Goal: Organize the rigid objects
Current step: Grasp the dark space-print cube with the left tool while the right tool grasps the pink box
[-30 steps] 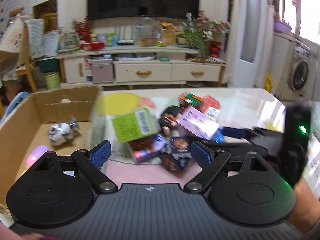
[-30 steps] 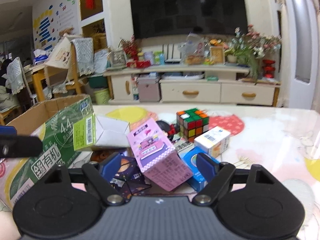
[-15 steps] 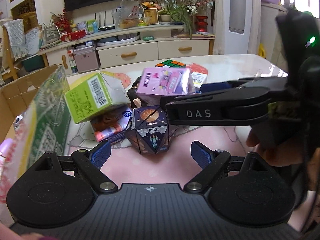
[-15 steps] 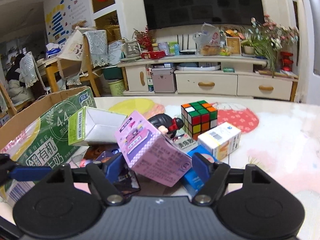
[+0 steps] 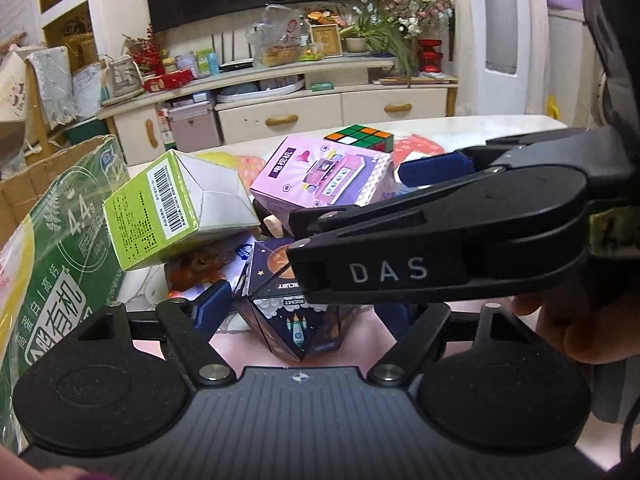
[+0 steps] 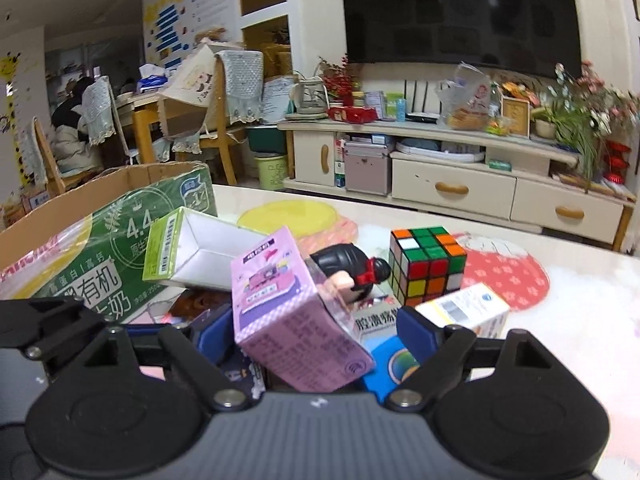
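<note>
The pink carton (image 6: pixel 296 312) is the biggest piece in reach: it leans tilted between the pads of your right gripper (image 6: pixel 316 334), whose jaws are opening and not pressing it. It's probably light, hollow card that dents, so take it across its long flat sides, gently.

The dark faceted box (image 5: pixel 288 308) sits straight ahead between the pads of your left gripper (image 5: pixel 304 304), whose jaws are closing but not yet touching. Its angled faces could slip, so seat the pads on two opposite flats. The puzzle cube (image 6: pixel 428 268) beyond your right gripper is stiff and easy.
</note>
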{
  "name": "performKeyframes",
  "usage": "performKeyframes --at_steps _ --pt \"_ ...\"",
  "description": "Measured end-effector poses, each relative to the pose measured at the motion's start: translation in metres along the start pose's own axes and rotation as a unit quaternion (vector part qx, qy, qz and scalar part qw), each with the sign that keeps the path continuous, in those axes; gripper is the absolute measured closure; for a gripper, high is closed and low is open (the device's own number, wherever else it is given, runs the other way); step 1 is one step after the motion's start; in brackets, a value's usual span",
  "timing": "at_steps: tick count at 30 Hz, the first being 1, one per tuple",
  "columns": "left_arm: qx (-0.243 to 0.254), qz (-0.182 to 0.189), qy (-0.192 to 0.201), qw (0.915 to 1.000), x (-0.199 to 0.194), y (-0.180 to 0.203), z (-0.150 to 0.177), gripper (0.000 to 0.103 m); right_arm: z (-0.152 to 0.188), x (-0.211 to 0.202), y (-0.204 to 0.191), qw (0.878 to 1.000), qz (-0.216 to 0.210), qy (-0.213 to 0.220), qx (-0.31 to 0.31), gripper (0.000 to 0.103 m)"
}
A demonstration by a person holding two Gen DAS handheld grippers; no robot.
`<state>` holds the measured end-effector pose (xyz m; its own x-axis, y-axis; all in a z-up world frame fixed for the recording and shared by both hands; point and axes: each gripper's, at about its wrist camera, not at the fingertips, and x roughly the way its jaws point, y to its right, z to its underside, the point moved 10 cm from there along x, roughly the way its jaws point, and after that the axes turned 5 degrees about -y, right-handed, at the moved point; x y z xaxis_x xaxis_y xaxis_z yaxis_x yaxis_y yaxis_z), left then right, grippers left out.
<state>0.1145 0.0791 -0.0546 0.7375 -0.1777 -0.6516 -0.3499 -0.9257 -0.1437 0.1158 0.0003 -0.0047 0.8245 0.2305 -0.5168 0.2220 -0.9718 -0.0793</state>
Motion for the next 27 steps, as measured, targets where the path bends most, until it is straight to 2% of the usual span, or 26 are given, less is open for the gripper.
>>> performKeyframes --at_steps 3,7,8,17,27 --pt "-0.007 -0.001 0.003 1.0 -0.001 -0.005 -0.001 0.008 -0.001 0.001 -0.001 1.0 -0.004 0.004 -0.006 0.019" --pt "-0.006 -0.002 0.008 0.9999 -0.004 -0.007 0.001 0.01 -0.003 0.001 -0.004 1.0 -0.019 0.005 -0.007 0.041" --pt "-0.007 -0.002 0.009 0.9999 -0.005 -0.007 0.002 0.013 -0.004 0.001 -0.005 1.0 -0.02 0.004 -0.009 0.042" --pt "-0.023 0.016 0.012 0.9995 -0.006 -0.007 0.001 0.026 -0.006 -0.002 -0.002 1.0 -0.01 -0.002 0.005 0.049" --pt "-0.04 0.027 0.018 0.9987 -0.015 -0.006 0.005 0.037 -0.001 -0.018 0.021 0.994 -0.011 -0.007 0.112 0.05"
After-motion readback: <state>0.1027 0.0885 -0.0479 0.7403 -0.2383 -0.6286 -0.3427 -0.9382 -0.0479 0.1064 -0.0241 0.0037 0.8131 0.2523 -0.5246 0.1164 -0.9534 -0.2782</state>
